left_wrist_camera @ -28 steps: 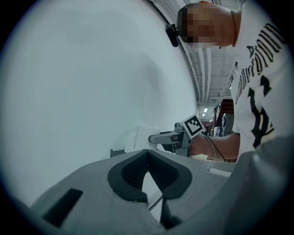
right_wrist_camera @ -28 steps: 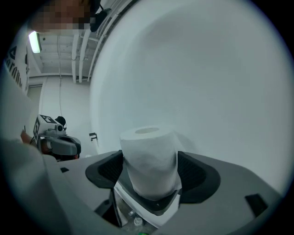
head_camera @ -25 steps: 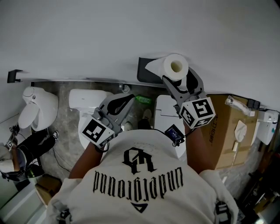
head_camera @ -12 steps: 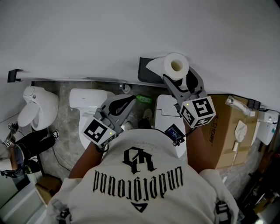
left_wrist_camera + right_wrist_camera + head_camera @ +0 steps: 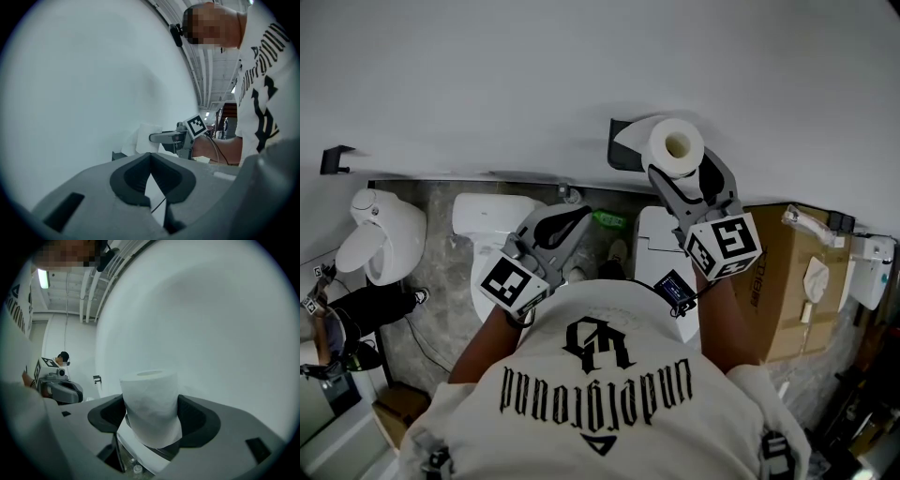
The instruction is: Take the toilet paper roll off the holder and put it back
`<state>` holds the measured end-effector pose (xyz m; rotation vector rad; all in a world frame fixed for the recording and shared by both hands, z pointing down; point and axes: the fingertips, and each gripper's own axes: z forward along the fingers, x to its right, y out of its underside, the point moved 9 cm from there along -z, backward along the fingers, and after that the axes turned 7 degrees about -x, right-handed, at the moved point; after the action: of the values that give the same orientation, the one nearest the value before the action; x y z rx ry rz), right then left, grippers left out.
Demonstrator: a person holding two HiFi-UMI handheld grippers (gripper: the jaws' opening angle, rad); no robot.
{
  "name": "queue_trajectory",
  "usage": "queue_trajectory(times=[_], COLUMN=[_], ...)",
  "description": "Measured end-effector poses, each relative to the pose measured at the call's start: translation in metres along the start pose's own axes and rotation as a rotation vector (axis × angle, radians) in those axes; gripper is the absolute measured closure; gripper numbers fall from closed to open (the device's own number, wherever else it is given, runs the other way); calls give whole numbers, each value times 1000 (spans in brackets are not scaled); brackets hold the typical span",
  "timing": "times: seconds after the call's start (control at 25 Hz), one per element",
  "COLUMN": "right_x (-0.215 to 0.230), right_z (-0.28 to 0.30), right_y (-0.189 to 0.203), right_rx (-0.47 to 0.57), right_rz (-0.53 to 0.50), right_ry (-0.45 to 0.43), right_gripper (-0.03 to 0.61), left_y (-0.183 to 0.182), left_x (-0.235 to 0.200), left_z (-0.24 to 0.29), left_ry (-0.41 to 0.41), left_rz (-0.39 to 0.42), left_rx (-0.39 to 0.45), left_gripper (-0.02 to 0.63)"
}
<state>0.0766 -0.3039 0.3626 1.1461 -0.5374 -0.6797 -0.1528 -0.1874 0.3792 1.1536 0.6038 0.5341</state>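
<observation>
Halfway, I'd judge: your right gripper (image 5: pixel 682 169) clasps the white toilet paper roll (image 5: pixel 664 155) beside the dark wall holder (image 5: pixel 621 161) (remounting is left); your left gripper (image 5: pixel 579 214) is clenched, empty.

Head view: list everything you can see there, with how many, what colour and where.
toilet paper roll: one, white, gripped in front of the holder
holder: one, dark, on the wall
toilets: three, white, below along the wall
cardboard box: one, brown, far right
bracket: one, black, on the wall far left
left gripper: one, grey, jaws together, empty
right gripper: one, grey, jaws shut on the roll
shirt: one, white, black print, bottom centre
</observation>
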Motion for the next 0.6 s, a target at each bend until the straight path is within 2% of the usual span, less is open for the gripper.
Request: queue_trajectory(times=[0.32,0.6], right_x=[-45,-101], right_z=[-26,-51], right_y=[-11,-21], right_rx=[32,55], right_rz=[-19,-95], right_ry=[21,58], right_gripper=[255,255], left_y=[4,9], left_x=[13,28], left_z=[-40,-77], left_ry=[24,67], left_rz=[27,71], left_rx=[23,59], left_gripper=[601,601])
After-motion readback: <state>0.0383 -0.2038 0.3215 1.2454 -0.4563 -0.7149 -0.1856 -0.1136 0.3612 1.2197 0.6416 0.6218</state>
